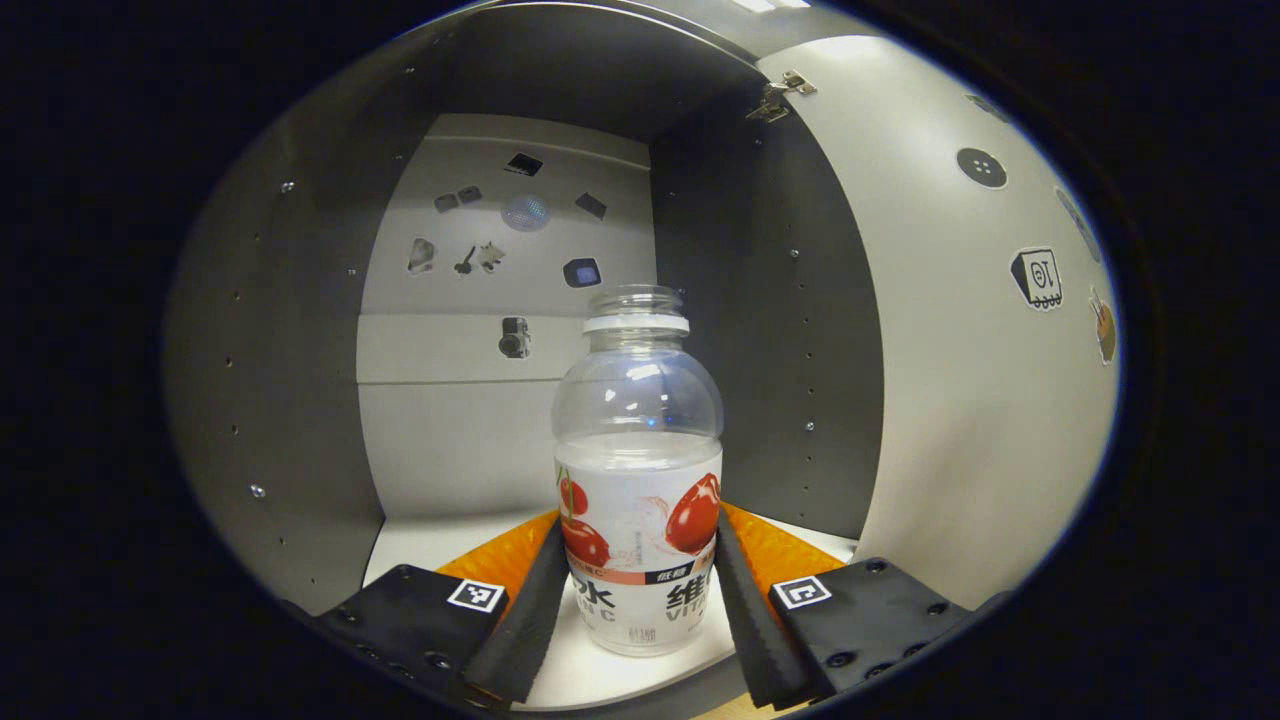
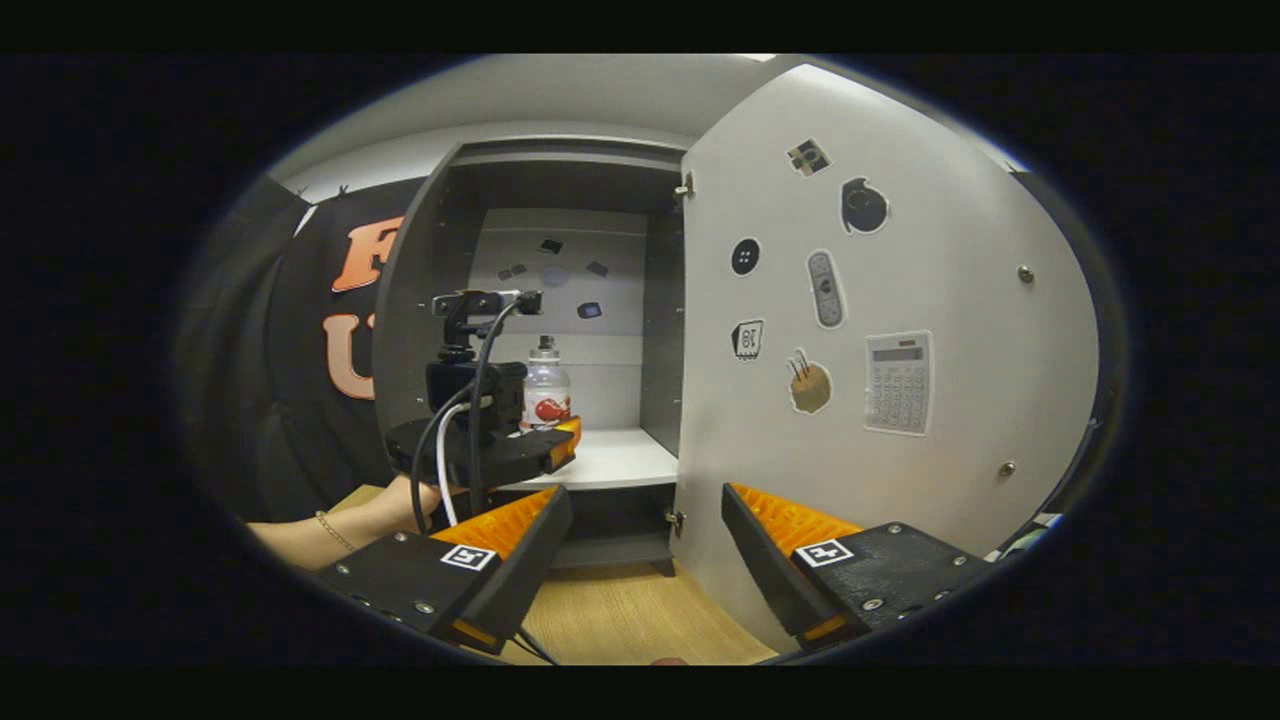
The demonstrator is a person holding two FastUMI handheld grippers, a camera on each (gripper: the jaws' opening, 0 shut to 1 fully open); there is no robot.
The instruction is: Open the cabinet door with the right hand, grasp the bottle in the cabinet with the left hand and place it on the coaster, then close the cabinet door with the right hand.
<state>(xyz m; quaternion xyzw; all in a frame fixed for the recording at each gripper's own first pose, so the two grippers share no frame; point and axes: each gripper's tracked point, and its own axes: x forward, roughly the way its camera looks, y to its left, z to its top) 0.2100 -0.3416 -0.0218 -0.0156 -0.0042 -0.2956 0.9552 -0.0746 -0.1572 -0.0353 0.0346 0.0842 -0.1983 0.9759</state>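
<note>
A clear bottle [image 1: 638, 480] with a red fruit label and no cap stands upright on the white cabinet shelf [image 1: 440, 540]. My left gripper [image 1: 638, 525] is open, its fingers on either side of the bottle's lower half, close to the label. In the right gripper view the same bottle [image 2: 547, 395] stands in the open cabinet, with the left gripper [image 2: 560, 435] reaching in, held by a hand [image 2: 390, 500]. My right gripper [image 2: 645, 500] hangs open in front of the cabinet with nothing in it. The cabinet door [image 2: 900, 350] is swung wide open to the right.
Dark side walls [image 1: 760, 330] and a pale back wall with stickers enclose the bottle. The open door [image 1: 980, 400] stands close on the right of the left gripper. A wooden tabletop [image 2: 620, 610] lies below the cabinet. Cables run from the left gripper's camera mount.
</note>
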